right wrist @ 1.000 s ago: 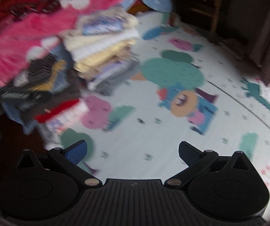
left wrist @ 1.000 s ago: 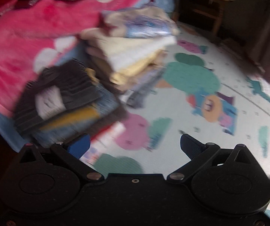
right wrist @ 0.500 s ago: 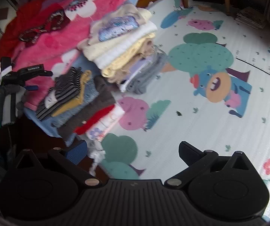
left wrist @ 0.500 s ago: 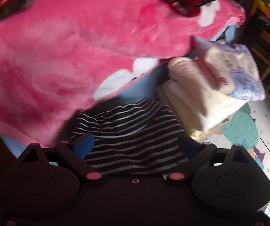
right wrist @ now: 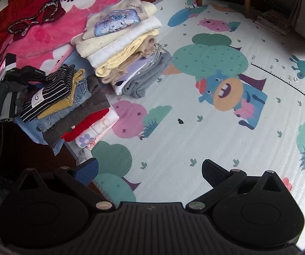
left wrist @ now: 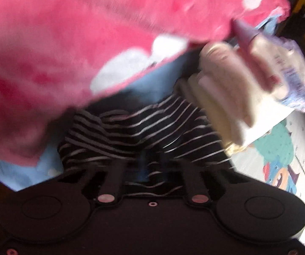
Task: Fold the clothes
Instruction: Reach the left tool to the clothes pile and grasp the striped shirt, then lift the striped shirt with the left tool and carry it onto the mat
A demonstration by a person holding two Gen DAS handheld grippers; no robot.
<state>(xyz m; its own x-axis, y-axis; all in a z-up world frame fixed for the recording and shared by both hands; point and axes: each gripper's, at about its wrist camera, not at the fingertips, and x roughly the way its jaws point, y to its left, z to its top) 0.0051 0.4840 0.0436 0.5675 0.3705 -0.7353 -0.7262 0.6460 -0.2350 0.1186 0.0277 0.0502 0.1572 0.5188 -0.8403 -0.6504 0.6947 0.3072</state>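
Since half a second ago the left gripper (left wrist: pixel 144 165) has closed in, its fingers now pinching the striped top (right wrist: pixel 48 93) that crowns the darker pile (right wrist: pixel 71 114) beside the pink blanket (right wrist: pixel 46 34). The right gripper (right wrist: pixel 150 171) hangs spread over the mat (right wrist: pixel 195 140). Likely lifting it (next wants clear mat for spreading).

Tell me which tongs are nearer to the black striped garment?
Left. The left tongs are closed on the striped garment; the right tongs hang open over the play mat, apart from it.
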